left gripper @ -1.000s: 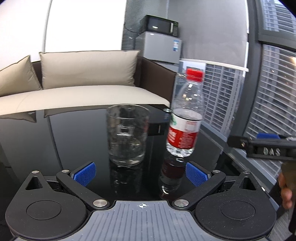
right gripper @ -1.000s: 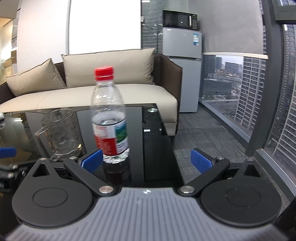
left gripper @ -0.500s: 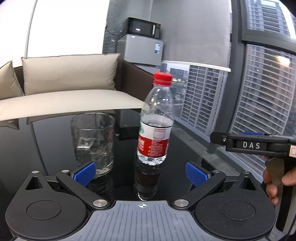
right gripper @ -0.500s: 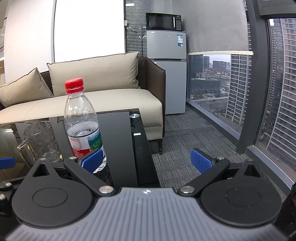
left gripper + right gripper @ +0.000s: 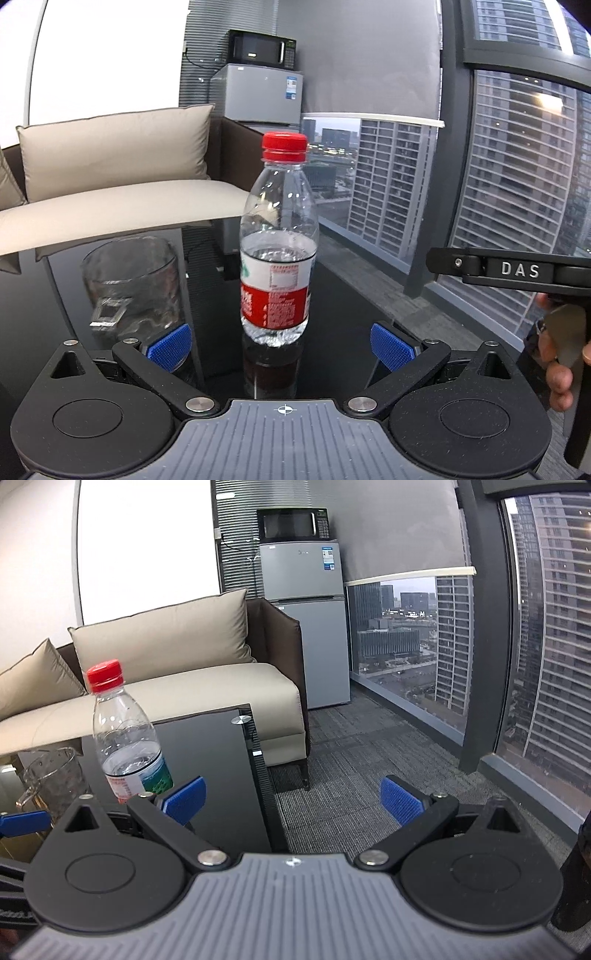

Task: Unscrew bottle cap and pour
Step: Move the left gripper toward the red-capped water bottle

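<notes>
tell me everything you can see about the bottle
The bottle is clear ribbed plastic with a red cap screwed on and a red-and-white label with some green. Water fills it to about the label's top. It stands upright on the black glass table, right of the glass, centred ahead of the open left tool. Nothing grips it.

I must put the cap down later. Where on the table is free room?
Bare table lies right of the bottle, up to the edge, and behind it. Left of the bottle it is crowded by the glass.

Black left tool (image 5: 279, 343), blue ribbed pads (image 5: 169, 347), silver screws, grey ridged base (right tool (image 5: 291, 800) alike)
</notes>
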{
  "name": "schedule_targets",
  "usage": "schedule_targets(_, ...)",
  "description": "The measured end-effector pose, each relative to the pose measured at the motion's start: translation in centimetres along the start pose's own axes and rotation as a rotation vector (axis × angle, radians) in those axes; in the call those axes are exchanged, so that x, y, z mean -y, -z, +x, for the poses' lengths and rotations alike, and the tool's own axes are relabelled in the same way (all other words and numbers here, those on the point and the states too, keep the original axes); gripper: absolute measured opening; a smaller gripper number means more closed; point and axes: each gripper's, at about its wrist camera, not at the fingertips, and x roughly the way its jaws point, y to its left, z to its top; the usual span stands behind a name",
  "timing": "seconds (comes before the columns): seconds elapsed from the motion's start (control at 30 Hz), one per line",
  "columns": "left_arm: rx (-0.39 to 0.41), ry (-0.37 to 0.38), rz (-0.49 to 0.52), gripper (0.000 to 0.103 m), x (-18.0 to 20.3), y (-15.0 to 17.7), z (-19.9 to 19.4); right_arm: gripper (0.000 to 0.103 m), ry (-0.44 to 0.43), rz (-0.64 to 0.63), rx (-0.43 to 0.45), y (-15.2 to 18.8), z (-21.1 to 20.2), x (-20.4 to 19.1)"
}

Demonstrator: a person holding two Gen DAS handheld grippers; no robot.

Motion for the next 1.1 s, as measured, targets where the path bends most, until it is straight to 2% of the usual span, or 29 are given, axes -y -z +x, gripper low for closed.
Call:
schedule_targets(0.3,-0.008,0.020,-0.009,0.102,0.1,-0.8,2.1,0.103,0.013,0.049,-0.004,-0.2,0.0,1.1)
schedule_targets(0.6,-0.022,0.005,0.005,0.102,0.4,-1.2,3.9,0.103,0.018,0.093,-0.015,-0.3,0.0,1.8)
schedule_targets(1.1,0.006,-0.033,0.032,0.102,1.1,-1.8,5.2,0.103,0.014,0.118,-0.023,-0.3,0.1,1.9)
